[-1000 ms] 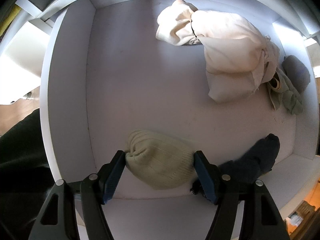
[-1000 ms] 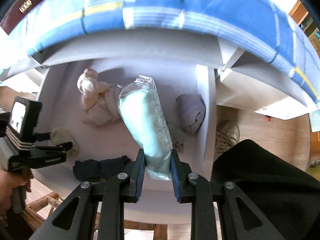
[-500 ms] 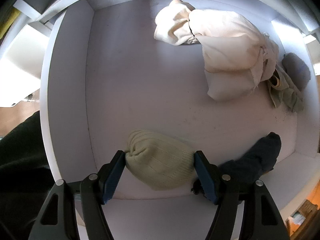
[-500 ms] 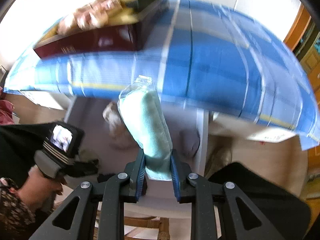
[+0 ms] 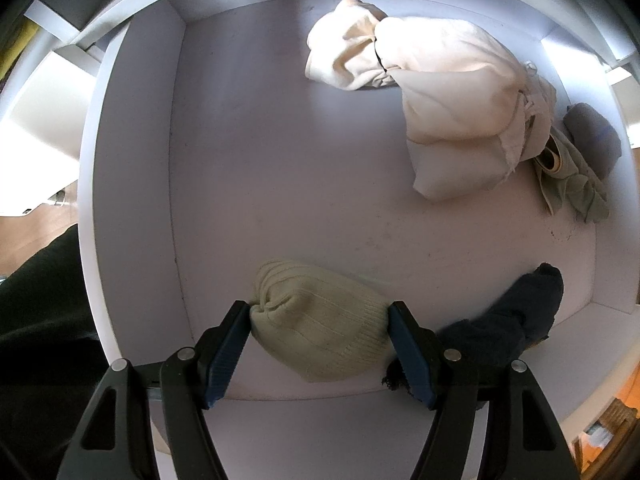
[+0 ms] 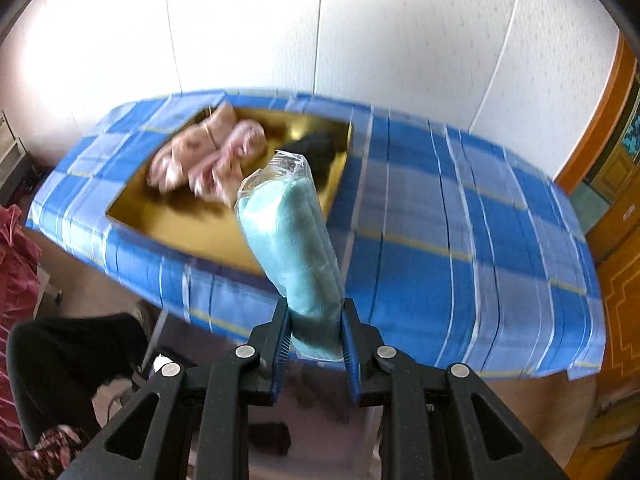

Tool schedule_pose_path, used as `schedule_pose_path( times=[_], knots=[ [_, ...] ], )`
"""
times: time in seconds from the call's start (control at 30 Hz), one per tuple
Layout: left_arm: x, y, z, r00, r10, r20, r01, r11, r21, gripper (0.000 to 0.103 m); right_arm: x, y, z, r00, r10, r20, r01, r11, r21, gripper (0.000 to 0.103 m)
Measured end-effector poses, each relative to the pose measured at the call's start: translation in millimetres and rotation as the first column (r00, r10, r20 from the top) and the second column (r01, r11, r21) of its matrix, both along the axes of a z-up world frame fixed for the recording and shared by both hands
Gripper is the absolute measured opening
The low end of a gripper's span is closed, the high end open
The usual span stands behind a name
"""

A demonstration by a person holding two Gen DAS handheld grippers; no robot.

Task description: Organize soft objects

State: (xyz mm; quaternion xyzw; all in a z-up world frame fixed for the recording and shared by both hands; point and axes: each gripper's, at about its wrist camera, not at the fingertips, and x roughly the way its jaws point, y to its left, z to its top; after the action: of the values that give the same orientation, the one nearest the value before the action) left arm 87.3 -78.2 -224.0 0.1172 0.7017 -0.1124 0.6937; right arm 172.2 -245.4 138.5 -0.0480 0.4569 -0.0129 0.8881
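Observation:
In the left wrist view my left gripper (image 5: pixel 318 309) points down into a white drawer (image 5: pixel 132 168), its blue pads pressed on both ends of a pale green knit hat (image 5: pixel 320 338) that rests near the front wall. In the right wrist view my right gripper (image 6: pixel 315 312) is shut on a light blue folded towel in clear plastic wrap (image 6: pixel 292 232). The towel is held in the air in front of a table with a blue plaid cloth (image 6: pixel 460 240). On the table stands a gold box (image 6: pixel 192 224) with pink soft items (image 6: pixel 208 156) and a dark one (image 6: pixel 316 148).
The drawer also holds a cream garment (image 5: pixel 448 112) at the back right, a green cloth (image 5: pixel 576 192), a grey bundle (image 5: pixel 592 140) and a dark blue sock (image 5: pixel 520 320). A white wall rises behind the table. An orange door (image 6: pixel 616 240) stands at the right, a person's dark clothing (image 6: pixel 72 356) at lower left.
My right gripper has risen with the wrapped towel from over the drawer to the height of the table top, and the gold box has come into view. The left gripper and hat kept still.

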Motion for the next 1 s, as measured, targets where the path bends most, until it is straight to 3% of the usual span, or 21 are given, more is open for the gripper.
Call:
schedule_pose_path(
  times=[0.3, 0.67, 1.0],
  knots=[
    [2, 8, -6, 1.000, 0.018, -0.012, -0.018, 1.000, -0.022, 0.071, 52, 20, 7, 1.000, 0.020, 0.009, -0.020, 1.000, -0.002, 0.023],
    [2, 7, -8, 1.000, 0.010, -0.010, -0.010, 1.000, -0.012, 0.072, 61, 21, 0, 1.000, 0.011, 0.005, -0.011, 1.000, 0.015, 0.023],
    [6, 6, -4, 1.000, 0.022, -0.020, -0.022, 1.000, -0.021, 0.072, 110, 24, -13, 1.000, -0.012, -0.022, 0.014, 0.997, 0.081, 0.023]
  ],
)
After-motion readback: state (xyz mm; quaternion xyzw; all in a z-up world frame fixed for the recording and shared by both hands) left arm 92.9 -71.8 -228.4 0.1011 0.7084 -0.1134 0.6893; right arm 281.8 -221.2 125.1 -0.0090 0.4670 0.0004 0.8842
